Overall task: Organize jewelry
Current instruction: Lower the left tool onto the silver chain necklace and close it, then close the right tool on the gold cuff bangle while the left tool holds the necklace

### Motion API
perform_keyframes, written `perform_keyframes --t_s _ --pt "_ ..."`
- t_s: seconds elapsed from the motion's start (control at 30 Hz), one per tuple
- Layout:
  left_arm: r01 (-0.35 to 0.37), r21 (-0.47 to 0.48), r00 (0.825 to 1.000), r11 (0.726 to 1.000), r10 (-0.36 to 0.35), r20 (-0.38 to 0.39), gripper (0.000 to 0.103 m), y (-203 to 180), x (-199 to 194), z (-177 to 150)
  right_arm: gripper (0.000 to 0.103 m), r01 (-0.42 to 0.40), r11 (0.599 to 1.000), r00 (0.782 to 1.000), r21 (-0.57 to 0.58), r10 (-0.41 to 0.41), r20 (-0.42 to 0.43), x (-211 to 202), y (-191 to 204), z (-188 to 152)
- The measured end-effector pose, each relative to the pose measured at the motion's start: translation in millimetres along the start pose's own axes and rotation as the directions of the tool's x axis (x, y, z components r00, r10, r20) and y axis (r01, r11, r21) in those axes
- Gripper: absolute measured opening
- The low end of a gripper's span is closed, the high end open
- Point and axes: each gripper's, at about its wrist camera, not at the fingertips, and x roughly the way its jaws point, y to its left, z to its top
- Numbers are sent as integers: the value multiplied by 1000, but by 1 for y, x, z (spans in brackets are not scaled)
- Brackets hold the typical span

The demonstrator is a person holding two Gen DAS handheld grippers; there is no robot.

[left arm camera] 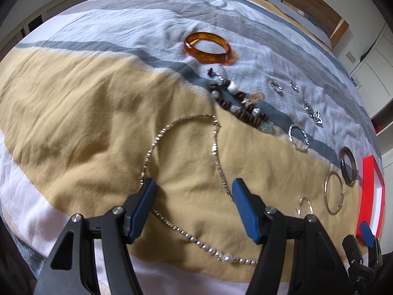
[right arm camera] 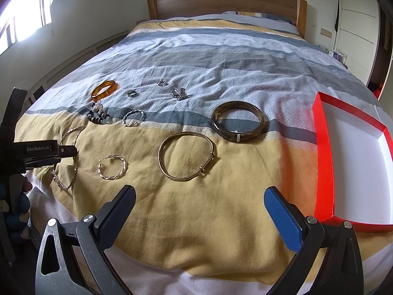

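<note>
Jewelry lies spread on a striped bedspread. My left gripper [left arm camera: 194,186] is open, low over a silver bead necklace [left arm camera: 216,147] with a pearl [left arm camera: 227,257]. Beyond it lie a brown bead bracelet [left arm camera: 242,107] and an amber bangle [left arm camera: 208,48]. My right gripper [right arm camera: 200,194] is open above bare yellow fabric, with a gold wire bangle [right arm camera: 186,156] just ahead and a dark brown bangle [right arm camera: 238,121] further on. A twisted silver hoop [right arm camera: 113,167] lies to its left. The red box [right arm camera: 324,147] with a white inside stands open at the right, nothing in it.
Small silver rings [right arm camera: 132,93] and a silver charm cluster [right arm camera: 178,93] sit on the pale blue stripe. The wooden headboard [right arm camera: 226,2] is at the far end, white cupboards [right arm camera: 356,19] to the right. The left gripper's black body [right arm camera: 36,152] shows at the right view's left edge.
</note>
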Motion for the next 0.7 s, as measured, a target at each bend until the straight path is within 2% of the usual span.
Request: perform_keyframes --t_s 0.07,0.1,0.13,0.17,0.23,0.33,0.47,0.7 --pt "-5 2 1000 1000 5 -2 61 3 0 -2 102 -6 1000 1000 0 6 2 0 0 0" --pt "-8 5 1000 1000 8 4 56 4 -1 -3 102 -12 1000 1000 -1 12 1 0 1 0" --pt "-19 9 1000 1000 19 6 45 4 -2 -4 102 -17 1000 1000 0 17 1 0 1 0" --pt "-22 11 1000 1000 22 6 39 4 -1 -4 102 -23 1000 1000 1 23 1 0 1 0" --pt "-20 8 1000 1000 20 6 18 8 -1 -4 101 -43 999 999 8 43 2 -1 4 1" --pt "-22 15 1000 1000 22 9 5 13 0 -3 95 -80 997 997 18 80 -15 2 7 1" --pt "-9 32 1000 999 8 20 2 16 -1 -4 87 -104 994 994 18 104 -32 7 14 0" --pt "-15 40 998 999 12 61 2 24 -8 -1 81 -120 993 992 12 120 -38 9 22 2"
